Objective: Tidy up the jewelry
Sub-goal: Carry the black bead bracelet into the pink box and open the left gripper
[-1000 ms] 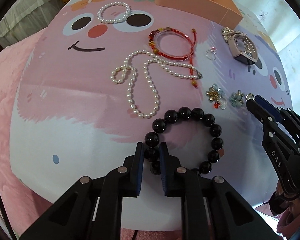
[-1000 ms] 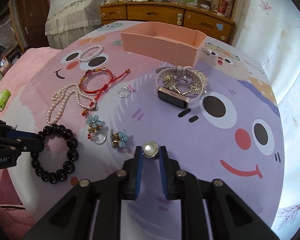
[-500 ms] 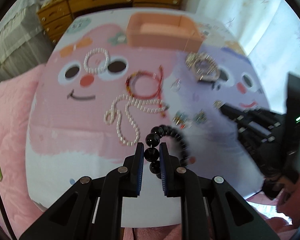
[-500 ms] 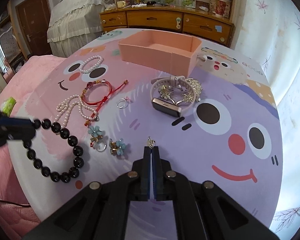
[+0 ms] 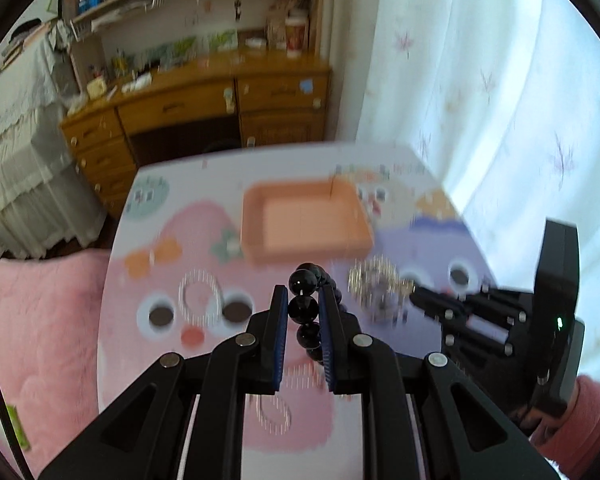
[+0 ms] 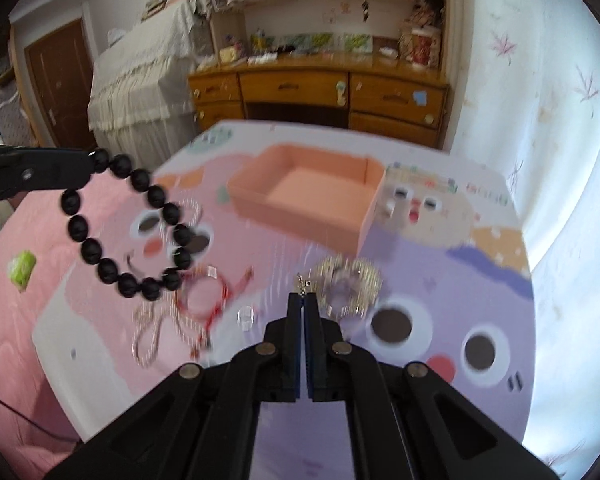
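Observation:
My left gripper point(image 5: 303, 304) is shut on a black bead bracelet point(image 5: 305, 307) and holds it in the air above the table; the bracelet hangs as a loop in the right wrist view point(image 6: 128, 224). My right gripper point(image 6: 303, 300) is shut on a small pearl earring point(image 6: 301, 282), whose metal tip pokes out above the fingertips. The pink open tray point(image 5: 304, 224) sits at the far middle of the table; it also shows in the right wrist view point(image 6: 304, 192). Both grippers are lifted and short of the tray.
On the cartoon mat lie a white pearl bracelet point(image 5: 200, 294), a red cord bracelet point(image 6: 206, 294), a pearl necklace point(image 6: 156, 334), a ring point(image 6: 245, 316) and a watch with sparkly pieces point(image 6: 350, 286). A wooden dresser point(image 6: 320, 92) stands beyond the table.
Both grippers have risen and tilted up toward the tray. The black bracelet left the table and now hangs from my left gripper. My right gripper closed on the earring and lifted it.

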### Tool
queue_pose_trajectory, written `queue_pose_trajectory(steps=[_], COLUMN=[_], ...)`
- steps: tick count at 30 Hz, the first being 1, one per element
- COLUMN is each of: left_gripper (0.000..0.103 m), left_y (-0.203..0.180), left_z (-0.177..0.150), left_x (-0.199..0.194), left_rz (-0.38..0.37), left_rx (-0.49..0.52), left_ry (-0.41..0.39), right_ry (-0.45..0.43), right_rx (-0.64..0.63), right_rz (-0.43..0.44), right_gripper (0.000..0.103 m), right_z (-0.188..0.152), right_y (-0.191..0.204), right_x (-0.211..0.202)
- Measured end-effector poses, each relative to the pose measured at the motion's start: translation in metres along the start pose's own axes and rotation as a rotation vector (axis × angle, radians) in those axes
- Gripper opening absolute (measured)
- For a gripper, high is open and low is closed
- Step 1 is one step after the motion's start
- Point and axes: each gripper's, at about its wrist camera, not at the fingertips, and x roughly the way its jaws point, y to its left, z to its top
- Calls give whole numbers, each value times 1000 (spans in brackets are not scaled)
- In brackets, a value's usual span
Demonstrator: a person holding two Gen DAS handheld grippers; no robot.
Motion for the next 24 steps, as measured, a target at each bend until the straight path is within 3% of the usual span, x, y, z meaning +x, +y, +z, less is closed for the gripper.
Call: queue_pose_trajectory(steps=[3,8,15,20,22,24], left_gripper=[13,13,13,14,28,59], left_y=[3,7,19,21,23,28], left_z=[24,57,69,67,65,66], left_x=[9,42,103,143,148,148], left_rz=[-13,-41,-81,-95,-92,-98], left_rx=[9,6,-45,-59,-64,-76], left_ry=[-79,-134,-110,-27,-10,-9], right_ry=[-49,-126,-150,-112,-27,16], right_rx=[37,65,103,138,176,200], right_rz=[-1,-15,-37,-24,20,22], right_gripper=[1,1,1,2,8,12], right_z=[20,49,70,70,70,69], right_y=[-5,-10,-20,-26,-31,-33], right_x=[0,9,49,74,89,96])
